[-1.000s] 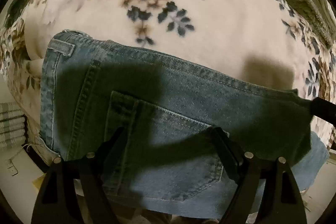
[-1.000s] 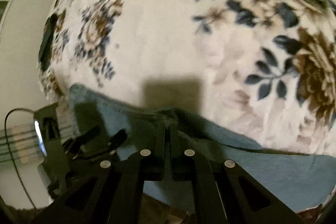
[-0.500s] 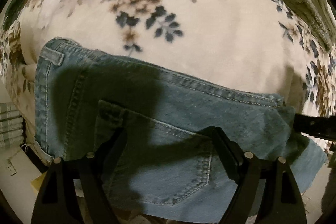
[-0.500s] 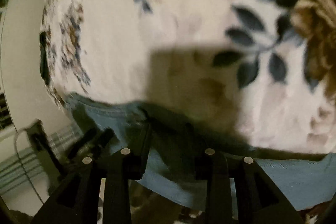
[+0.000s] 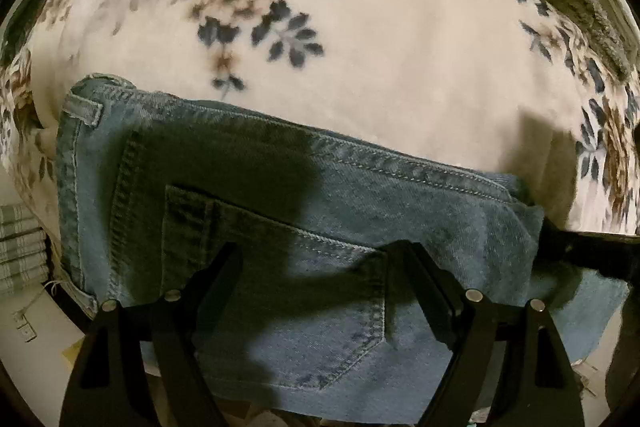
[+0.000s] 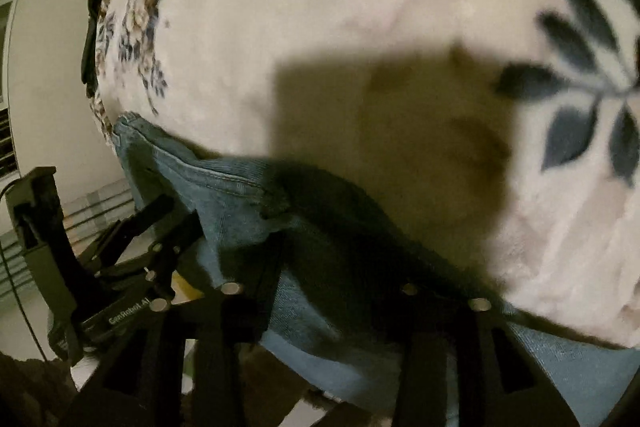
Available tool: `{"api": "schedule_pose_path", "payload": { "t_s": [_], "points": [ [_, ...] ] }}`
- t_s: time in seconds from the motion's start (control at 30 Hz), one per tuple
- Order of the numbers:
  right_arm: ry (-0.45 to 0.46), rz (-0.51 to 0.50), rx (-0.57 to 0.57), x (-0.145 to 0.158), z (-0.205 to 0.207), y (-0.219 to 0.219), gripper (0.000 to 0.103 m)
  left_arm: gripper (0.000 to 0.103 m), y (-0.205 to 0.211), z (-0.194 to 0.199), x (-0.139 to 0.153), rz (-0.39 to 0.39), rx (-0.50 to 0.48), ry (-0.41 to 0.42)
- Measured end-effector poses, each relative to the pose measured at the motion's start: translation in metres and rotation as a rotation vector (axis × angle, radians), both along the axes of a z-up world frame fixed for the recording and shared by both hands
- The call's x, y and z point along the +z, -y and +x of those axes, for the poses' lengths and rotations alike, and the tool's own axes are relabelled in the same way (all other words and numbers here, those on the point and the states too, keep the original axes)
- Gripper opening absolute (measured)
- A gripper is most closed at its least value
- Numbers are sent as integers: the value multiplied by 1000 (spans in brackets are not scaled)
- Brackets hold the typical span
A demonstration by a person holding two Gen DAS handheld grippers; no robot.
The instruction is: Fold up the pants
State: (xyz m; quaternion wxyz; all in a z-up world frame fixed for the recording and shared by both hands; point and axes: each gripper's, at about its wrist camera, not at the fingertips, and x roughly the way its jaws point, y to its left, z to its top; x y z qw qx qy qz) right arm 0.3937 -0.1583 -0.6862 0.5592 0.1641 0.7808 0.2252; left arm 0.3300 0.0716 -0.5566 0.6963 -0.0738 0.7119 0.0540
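My left hand-held gripper (image 5: 316, 259) hangs open over the pants (image 5: 400, 195). My right hand-held gripper (image 6: 320, 267), jaws apart but just closing, straddles their edge. I'd pinch both layers squarely.

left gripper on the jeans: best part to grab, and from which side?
The waistband at its belt-loop corner, from above and the picture's left. On the jeans it is the thick stitched edge lying flat on the floral blanket, so it won't slip. The left gripper hangs open over the back pocket.
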Motion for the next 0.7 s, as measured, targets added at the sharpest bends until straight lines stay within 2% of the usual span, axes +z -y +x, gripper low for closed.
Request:
{"api": "schedule_pose_path", "payload": {
  "t_s": [0.13, 0.17, 0.2, 0.23, 0.27, 0.37, 0.43, 0.6, 0.7],
  "points": [
    [88, 15, -114, 26, 5, 15, 11, 82, 6, 2, 4, 1, 3, 9],
    [82, 36, -155, 26, 6, 21, 33, 82, 5, 3, 6, -1, 5, 8],
    [48, 79, -188, 20, 7, 24, 63, 82, 7, 4, 6, -2, 7, 8],
    [22, 104, -210, 15, 9, 27, 72, 82, 6, 9, 6, -1, 9, 8],
    [0, 124, -223, 7, 8, 27, 75, 82, 5, 9, 7, 2, 7, 8],
    [-47, 109, -116, -13, 4, 14, 74, 82, 9, 19, 9, 6, 6, 6],
    [-44, 138, -70, -8, -2, 6, 74, 82, 8, 18, 10, 4, 8, 3],
    [-69, 296, 91, 12, -25, -5, 73, 82, -5, 9, 5, 1, 29, -6],
    [-50, 302, 152, 17, -31, -14, 73, 82, -8, 8, 2, 8, 41, -11]
  ]
}}
